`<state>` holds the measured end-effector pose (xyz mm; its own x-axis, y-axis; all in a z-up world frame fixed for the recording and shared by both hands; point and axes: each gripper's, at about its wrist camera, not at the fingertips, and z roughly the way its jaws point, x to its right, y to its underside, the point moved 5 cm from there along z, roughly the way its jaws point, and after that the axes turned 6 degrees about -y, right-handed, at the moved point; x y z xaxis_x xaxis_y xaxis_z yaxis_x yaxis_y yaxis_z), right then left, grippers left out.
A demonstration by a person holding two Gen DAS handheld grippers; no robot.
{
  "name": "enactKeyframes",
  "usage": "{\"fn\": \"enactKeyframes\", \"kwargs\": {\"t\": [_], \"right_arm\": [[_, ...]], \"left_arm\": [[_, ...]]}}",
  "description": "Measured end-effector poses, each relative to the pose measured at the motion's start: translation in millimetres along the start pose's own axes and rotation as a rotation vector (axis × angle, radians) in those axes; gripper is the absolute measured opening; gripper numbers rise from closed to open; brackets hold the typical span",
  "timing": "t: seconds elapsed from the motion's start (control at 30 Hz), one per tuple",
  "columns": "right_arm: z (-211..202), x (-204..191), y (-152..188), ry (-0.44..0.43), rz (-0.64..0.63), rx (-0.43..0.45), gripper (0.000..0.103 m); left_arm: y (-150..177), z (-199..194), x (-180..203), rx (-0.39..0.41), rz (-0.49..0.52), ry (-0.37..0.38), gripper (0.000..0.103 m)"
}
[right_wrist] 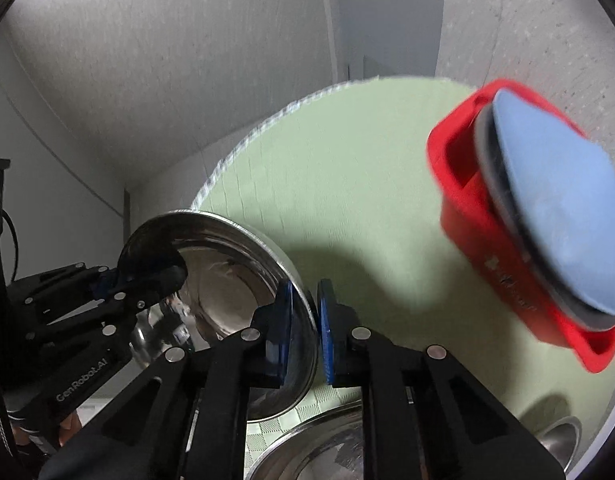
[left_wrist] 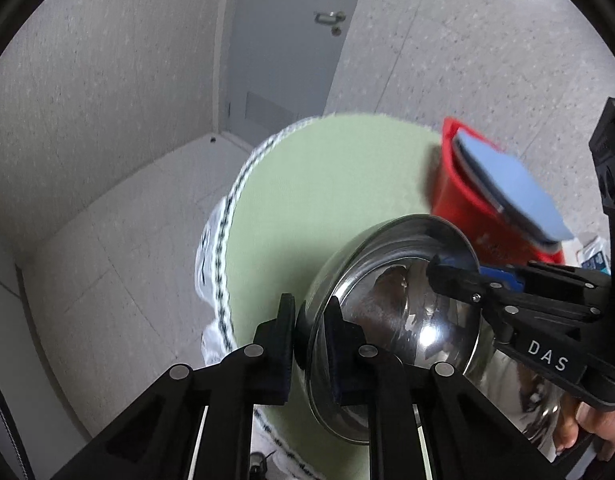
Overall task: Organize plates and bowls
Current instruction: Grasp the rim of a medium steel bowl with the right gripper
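Left wrist view: the left claw (left_wrist: 309, 344) is clamped on the rim of a steel bowl (left_wrist: 391, 320) held tilted above the green desk (left_wrist: 327, 184); the right claw (left_wrist: 453, 270) grips the opposite rim.

Right wrist view: the right claw (right_wrist: 305, 332) pinches the bowl's (right_wrist: 227, 276) wall; a red rack (right_wrist: 495, 232) holds blue plates (right_wrist: 559, 208).

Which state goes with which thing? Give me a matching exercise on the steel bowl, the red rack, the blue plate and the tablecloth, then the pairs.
Things:
1. steel bowl
2. red rack
3. blue plate
4. tablecloth

States:
A. stands on edge in the rack
B. pale green, spread over the round table
C. gripped at its rim by the left gripper and the right gripper
D. holds the plate, at the right side of the table

Pairs: 1-C, 2-D, 3-A, 4-B
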<state>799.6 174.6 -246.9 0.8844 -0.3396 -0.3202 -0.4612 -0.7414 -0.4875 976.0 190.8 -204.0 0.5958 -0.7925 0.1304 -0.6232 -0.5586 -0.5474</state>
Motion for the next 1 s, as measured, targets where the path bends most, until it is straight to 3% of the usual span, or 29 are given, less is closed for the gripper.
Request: {"fn": "enactKeyframes", "kwargs": {"t": [0.27,0.47,0.77,1.0], "right_arm": [[-54,5,-17,0.014,0.036,0.137,0.012],[-95,18,-10,0.057,0.09,0.205,0.012],[-134,47,33,0.152,0.217,0.238,0.012],[-135,67,81,0.193,0.328,0.208,0.012]], "left_arm": [[-28,-39,22,0.12,0.066,0.045,0.011],[-30,-56,52,0.147,0.143,0.126,0.011],[-17,-43,94,0.084,0.29,0.242,0.011],[-4,-14,117,0.003,0.398,0.264,0.012]]}}
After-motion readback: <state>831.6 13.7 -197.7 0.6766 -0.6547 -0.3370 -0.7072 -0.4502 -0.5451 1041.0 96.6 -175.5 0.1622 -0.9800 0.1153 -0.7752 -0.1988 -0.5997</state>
